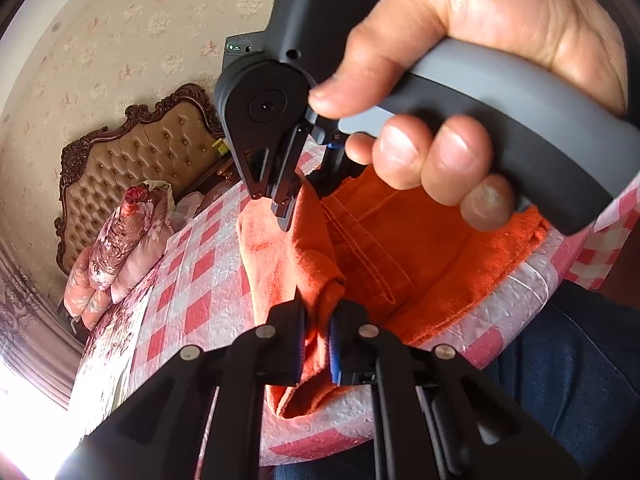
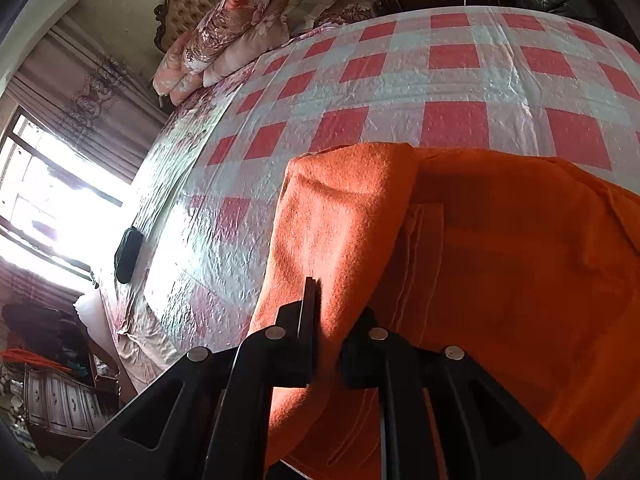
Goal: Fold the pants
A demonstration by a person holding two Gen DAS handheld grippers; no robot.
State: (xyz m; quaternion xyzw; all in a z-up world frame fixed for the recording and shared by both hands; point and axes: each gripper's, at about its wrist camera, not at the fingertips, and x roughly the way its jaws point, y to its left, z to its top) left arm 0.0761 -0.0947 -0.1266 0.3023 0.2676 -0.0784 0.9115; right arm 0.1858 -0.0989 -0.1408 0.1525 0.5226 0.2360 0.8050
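Gripping orange pants [image 2: 500, 264] on the bed [image 2: 400, 92], both downward-tilted grippers' jaws pinch cloth folds.

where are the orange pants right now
The orange pants lie bunched at the near edge of the checked bedspread, far from the floral pillows by the headboard. Both views show them low and central, pinched by the left claw and right claw.

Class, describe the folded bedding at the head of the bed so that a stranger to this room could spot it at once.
Start at the tufted tan headboard with its dark carved frame. Just below it, on the red-and-white checked bedspread, lies a bundle of folded quilt. Its pink and dark-red flower print sets it apart from the plain orange pants nearer the camera.
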